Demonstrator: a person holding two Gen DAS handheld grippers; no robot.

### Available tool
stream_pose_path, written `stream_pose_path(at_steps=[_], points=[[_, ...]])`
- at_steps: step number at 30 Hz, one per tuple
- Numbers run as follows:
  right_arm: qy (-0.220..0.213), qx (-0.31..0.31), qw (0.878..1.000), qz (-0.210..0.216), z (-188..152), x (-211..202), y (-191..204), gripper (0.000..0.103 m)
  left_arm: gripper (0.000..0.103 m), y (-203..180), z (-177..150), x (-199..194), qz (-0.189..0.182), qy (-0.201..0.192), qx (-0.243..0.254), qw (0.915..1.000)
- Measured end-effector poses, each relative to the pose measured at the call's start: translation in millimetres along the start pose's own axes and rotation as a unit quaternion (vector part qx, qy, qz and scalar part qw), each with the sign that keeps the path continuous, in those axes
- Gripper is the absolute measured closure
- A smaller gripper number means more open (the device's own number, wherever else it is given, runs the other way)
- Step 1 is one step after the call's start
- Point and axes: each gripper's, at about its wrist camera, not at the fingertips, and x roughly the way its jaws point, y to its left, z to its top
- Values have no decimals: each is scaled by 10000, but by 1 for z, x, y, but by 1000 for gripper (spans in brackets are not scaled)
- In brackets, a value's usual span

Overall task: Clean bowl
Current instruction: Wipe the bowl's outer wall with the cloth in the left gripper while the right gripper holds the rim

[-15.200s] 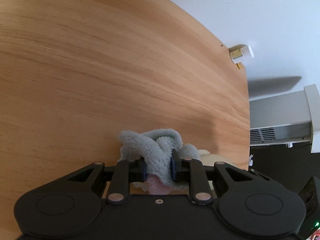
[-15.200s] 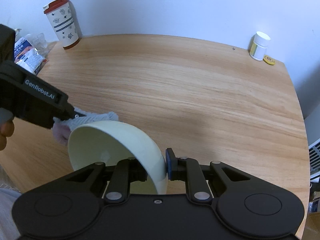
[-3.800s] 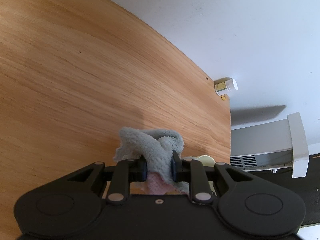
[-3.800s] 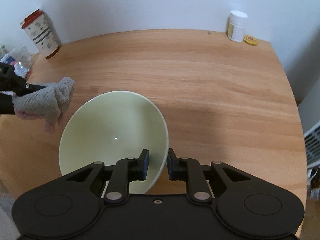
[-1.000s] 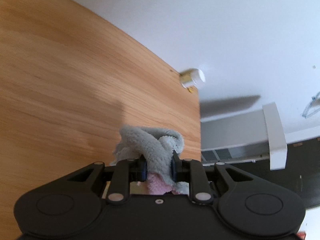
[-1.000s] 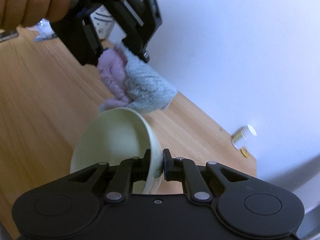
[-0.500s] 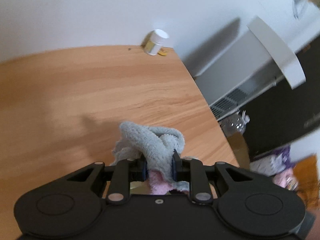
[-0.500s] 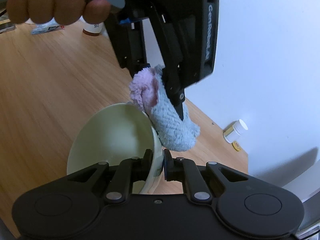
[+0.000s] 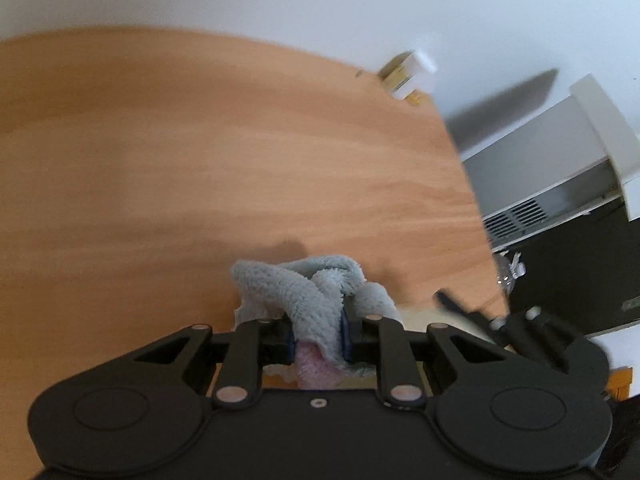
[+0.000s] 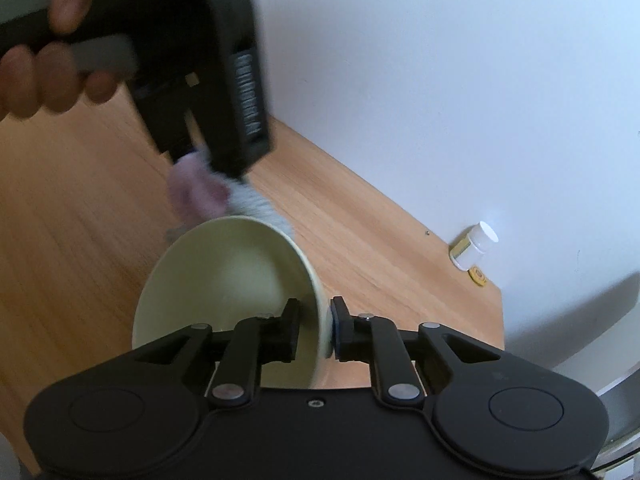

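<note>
A pale green bowl [image 10: 224,280] hangs tilted on its side over the wooden table [image 10: 80,220], its mouth toward the left. My right gripper [image 10: 316,324] straddles the near rim and its jaws are opening. The outer pad lies against the wall and the inner finger stands a little off it. My left gripper [image 10: 218,172], held in a hand [image 10: 40,80], is shut on a bunched grey-blue and pink cloth [image 10: 200,192]. The cloth meets the bowl's far rim and outer side. In the left wrist view the cloth [image 9: 304,292] fills the left gripper [image 9: 316,332].
A white-capped pill bottle [image 10: 474,246] and a small yellow disc [image 10: 478,276] stand at the table's far corner by the white wall. The table's right edge [image 9: 468,184] drops off beside a grey-white unit with vents [image 9: 560,168].
The left gripper has come down and swung left, taking the cloth from beside the bowl's right rim to its far rim. The right jaws have widened around the near rim.
</note>
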Motion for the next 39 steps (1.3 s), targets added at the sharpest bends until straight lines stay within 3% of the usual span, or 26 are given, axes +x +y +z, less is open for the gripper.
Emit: stream_pose_path(at_steps=[4, 8, 10, 13, 14, 17, 20, 27, 33, 39], points=[[22, 36, 10000, -3, 6, 6, 22, 84, 86, 20, -4, 3, -230, 69, -669, 9975], [34, 58, 10000, -5, 9, 16, 27, 84, 87, 18, 3, -3, -394, -56, -892, 9952], [-109, -101, 9997, 183, -23, 62, 31, 84, 87, 13, 7, -6, -529, -107, -934, 9942], [-88, -140, 9997, 170, -15, 30, 49, 85, 87, -3, 18, -8, -671, -141, -737, 9949], [-89, -143, 9997, 169, -9, 26, 66, 85, 87, -7, 19, -7, -689, -138, -659, 9954], [-110, -199, 9996, 179, -10, 27, 68, 87, 86, -31, 24, -5, -708, -167, -160, 9972], [-138, -302, 9993, 185, -11, 33, 73, 88, 86, -49, 25, 1, -565, -54, 350, 9978], [-145, -332, 9991, 221, -8, 32, 71, 88, 86, -48, 27, 17, -156, 276, 831, 9960], [-158, -331, 9991, 230, -12, 40, 70, 88, 86, -17, 21, 25, 71, 511, 472, 9975], [-162, -302, 9991, 237, -12, 46, 68, 86, 86, 9, 11, 22, -105, 599, 176, 9980]])
